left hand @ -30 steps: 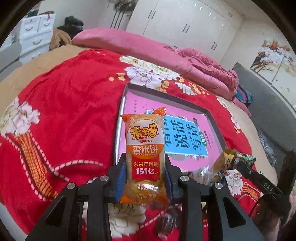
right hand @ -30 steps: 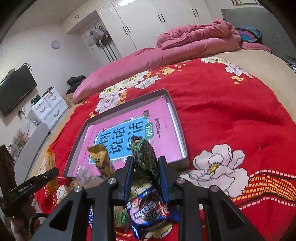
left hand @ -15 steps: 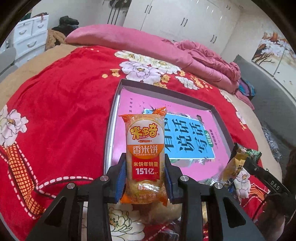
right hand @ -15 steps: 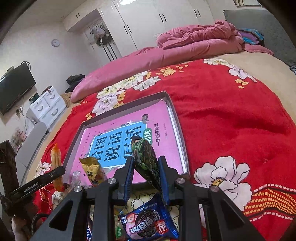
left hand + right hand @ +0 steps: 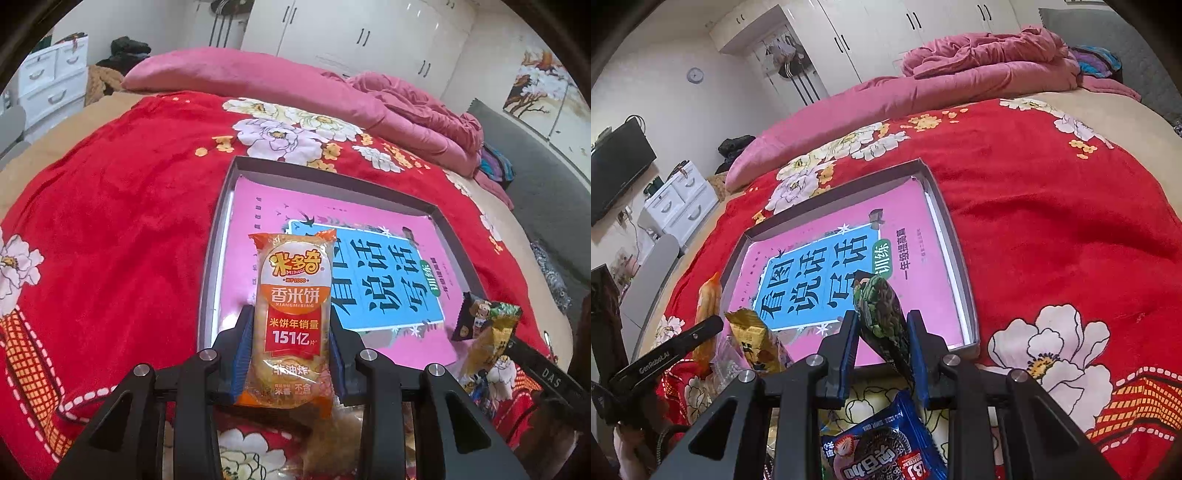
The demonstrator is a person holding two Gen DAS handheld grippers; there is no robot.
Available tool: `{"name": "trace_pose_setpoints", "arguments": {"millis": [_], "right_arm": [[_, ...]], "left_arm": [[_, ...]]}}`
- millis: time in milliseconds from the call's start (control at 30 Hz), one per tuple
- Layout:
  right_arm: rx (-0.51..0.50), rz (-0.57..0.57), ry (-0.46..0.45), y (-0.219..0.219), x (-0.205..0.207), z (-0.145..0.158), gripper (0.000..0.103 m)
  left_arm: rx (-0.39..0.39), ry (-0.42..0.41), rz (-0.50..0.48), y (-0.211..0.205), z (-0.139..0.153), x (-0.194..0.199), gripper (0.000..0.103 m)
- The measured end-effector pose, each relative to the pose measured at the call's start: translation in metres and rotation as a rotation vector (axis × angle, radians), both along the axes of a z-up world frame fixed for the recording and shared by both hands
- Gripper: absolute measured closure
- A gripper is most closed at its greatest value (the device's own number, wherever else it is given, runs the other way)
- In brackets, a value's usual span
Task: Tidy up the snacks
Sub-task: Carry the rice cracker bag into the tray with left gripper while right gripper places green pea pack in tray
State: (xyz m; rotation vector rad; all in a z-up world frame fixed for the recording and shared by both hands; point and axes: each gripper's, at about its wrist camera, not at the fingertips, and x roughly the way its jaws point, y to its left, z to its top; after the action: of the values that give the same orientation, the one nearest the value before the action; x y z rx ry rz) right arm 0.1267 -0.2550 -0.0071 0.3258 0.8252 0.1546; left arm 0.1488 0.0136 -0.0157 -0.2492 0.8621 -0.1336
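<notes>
The left gripper (image 5: 291,350) was clamped on an orange rice cracker packet (image 5: 291,317), blue pads pressing its two long sides; the packet stood upright between the fingers, printed face toward the camera, its top seal reaching above the fingertips. Directly ahead of that gripper lay a shallow grey tray (image 5: 218,236) on a red floral blanket (image 5: 110,206); a pink book (image 5: 369,280) with a blue title panel lined the tray's floor; the packet's upper part overlapped the tray's near left corner in view, though whether it was over the tray or short of it could not be told.

The right gripper (image 5: 882,347) was clamped on a dark green patterned snack packet (image 5: 882,317), held edge-on and tilted, its tip pointing up and forward past the fingertips; the same tray (image 5: 964,280) lay just ahead of it. Below that gripper, a blue cookie packet (image 5: 886,446) lay on the blanket; to its left stood a yellow packet (image 5: 753,339) among other wrappers; further left the other gripper appeared with its orange packet (image 5: 707,317).

A pink quilt (image 5: 295,88) was bunched at the far side of the bed, well beyond the tray.
</notes>
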Motion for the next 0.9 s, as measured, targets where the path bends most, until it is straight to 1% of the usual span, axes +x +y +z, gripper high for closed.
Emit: {"name": "trace_pose_setpoints", "arguments": {"millis": [167,333,500,667,900], "right_arm": [[0.002,0.001,0.008,0.001,0.001,-0.003,0.076],[0.005,0.001,0.013,0.000,0.001,-0.004,0.076],[0.004,0.002,0.014,0.000,0.002,-0.004,0.076],[0.019,-0.013,0.021,-0.004,0.003,-0.006,0.075],[0.005,-0.027,0.024,-0.005,0.003,-0.004,0.075]], "left_arm": [[0.006,0.000,-0.007,-0.004,-0.003,0.006,0.065],[0.036,0.014,-0.014,-0.009,-0.009,0.014,0.065],[0.034,0.037,-0.011,-0.008,-0.015,0.018,0.065],[0.036,0.037,-0.021,-0.009,-0.015,0.017,0.065],[0.028,0.041,-0.028,-0.009,-0.015,0.017,0.065]]}}
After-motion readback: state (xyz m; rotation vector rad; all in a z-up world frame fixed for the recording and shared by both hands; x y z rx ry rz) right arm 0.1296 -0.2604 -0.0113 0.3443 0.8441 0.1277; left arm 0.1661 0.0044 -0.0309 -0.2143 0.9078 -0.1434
